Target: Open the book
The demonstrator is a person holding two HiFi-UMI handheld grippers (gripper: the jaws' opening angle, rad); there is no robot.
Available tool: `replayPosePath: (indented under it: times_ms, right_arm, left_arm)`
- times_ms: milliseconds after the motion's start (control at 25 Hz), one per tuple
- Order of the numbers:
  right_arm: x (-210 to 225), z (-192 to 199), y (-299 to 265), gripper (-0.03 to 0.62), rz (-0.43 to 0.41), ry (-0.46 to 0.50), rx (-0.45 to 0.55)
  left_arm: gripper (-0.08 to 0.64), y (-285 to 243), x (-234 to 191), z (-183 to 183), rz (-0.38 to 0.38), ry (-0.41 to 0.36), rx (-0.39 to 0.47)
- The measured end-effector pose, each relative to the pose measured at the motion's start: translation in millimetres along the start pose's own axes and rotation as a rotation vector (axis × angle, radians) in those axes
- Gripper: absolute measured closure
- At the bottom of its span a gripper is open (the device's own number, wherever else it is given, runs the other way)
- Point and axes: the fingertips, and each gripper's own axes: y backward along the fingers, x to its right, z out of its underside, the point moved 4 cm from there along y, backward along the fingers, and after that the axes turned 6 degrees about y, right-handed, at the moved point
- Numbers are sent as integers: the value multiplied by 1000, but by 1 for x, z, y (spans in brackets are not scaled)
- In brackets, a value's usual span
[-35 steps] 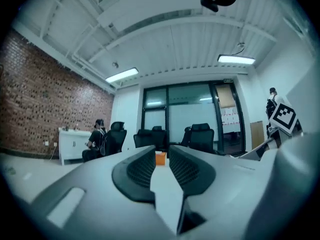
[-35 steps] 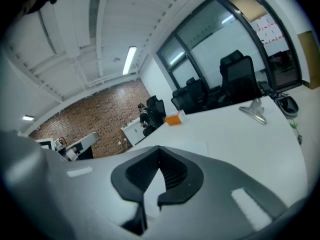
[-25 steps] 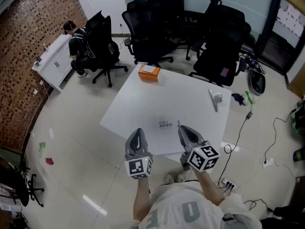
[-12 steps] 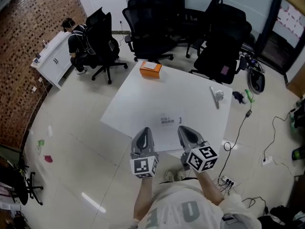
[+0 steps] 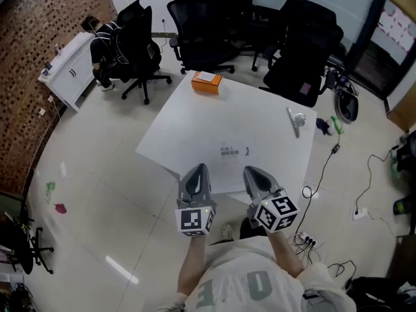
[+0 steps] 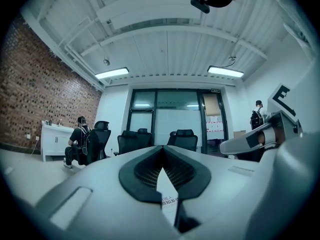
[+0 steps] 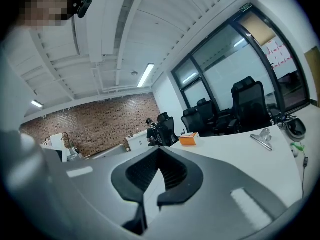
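Observation:
A white book [image 5: 229, 168] with a small printed title lies flat and closed on the white table [image 5: 195, 119], near its front edge. My left gripper [image 5: 199, 171] hovers over the book's near left part with its jaws shut and nothing in them. To its right, my right gripper [image 5: 252, 173] sits over the near right part, likewise shut and empty. In the left gripper view the shut left gripper [image 6: 162, 149] shows a strip of the book's print [image 6: 169, 200] below the tips. The right gripper [image 7: 159, 151] points across the table in its own view.
An orange box [image 5: 207, 82] sits at the table's far edge and a metal clip [image 5: 294, 121] at its right side. Black office chairs [image 5: 208, 25] ring the far side. A person [image 5: 104, 41] sits at a white desk on the left. Cables and a power strip [image 5: 305, 241] lie on the floor at right.
The two grippers stand a little closer together at the table's near edge than a second ago. Both stay shut. The head view has shifted slightly.

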Motion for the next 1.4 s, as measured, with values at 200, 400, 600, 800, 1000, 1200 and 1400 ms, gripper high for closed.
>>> replayPosePath:
  times_ms: [200, 400, 600, 800, 1000, 1200, 1400]
  right_arm:
    - [-22, -7, 14, 591, -56, 6, 23]
    - [-40, -9, 71, 591, -51, 26, 54]
    - [-45, 14, 175, 590, -15, 4, 70]
    - [-64, 41, 290, 591, 5, 37, 79]
    - [-93, 53, 377, 589, -39, 66, 88]
    - [-132, 47, 419, 591, -91, 69, 109]
    - [-142, 49, 446, 591, -61, 97, 104]
  left_arm:
    - [541, 21, -3, -16, -35, 8, 36]
    - [541, 63, 27, -31, -28, 8, 72]
    - [541, 127, 92, -23, -17, -1, 83]
    - [540, 225, 171, -1, 5, 5, 71]
    - [541, 307, 238, -3, 0, 17, 86]
    - [541, 358, 275, -47, 5, -55, 139]
    - [541, 382, 283, -49, 0, -43, 129]
